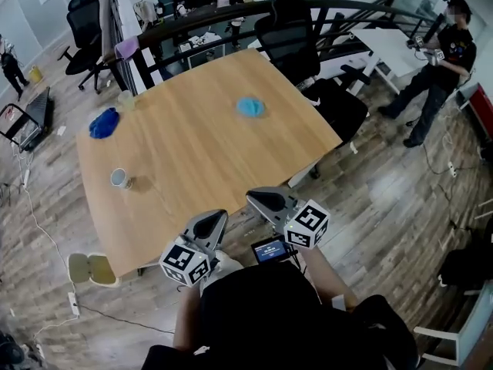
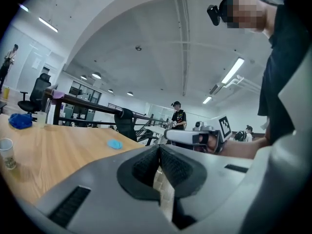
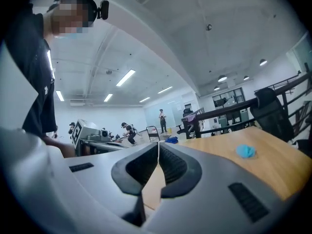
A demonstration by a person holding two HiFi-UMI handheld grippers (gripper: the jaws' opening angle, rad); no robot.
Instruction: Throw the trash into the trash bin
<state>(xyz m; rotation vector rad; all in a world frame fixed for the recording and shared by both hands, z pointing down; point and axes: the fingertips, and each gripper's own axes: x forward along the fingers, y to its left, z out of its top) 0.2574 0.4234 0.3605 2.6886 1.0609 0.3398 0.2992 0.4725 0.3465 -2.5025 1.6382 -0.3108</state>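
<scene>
A light blue crumpled piece of trash [image 1: 249,107] lies on the far right part of the wooden table [image 1: 192,153]. A dark blue crumpled piece [image 1: 103,122] lies at the table's left edge, and a paper cup [image 1: 119,178] stands nearer on the left. My left gripper [image 1: 222,216] and right gripper [image 1: 252,197] hover side by side over the near table edge, both shut and empty. The left gripper view shows the shut left gripper [image 2: 159,152], the light blue trash [image 2: 115,144] and the cup [image 2: 6,151]. Beyond the shut right gripper [image 3: 158,152] lies the light blue trash [image 3: 246,151]. No trash bin is visible.
Black office chairs [image 1: 289,37] stand at the table's far right corner, with a black railing [image 1: 231,10] behind them. A person [image 1: 439,60] stands at the far right on the wooden floor. A pale seat pad [image 1: 88,268] and cables lie at the near left.
</scene>
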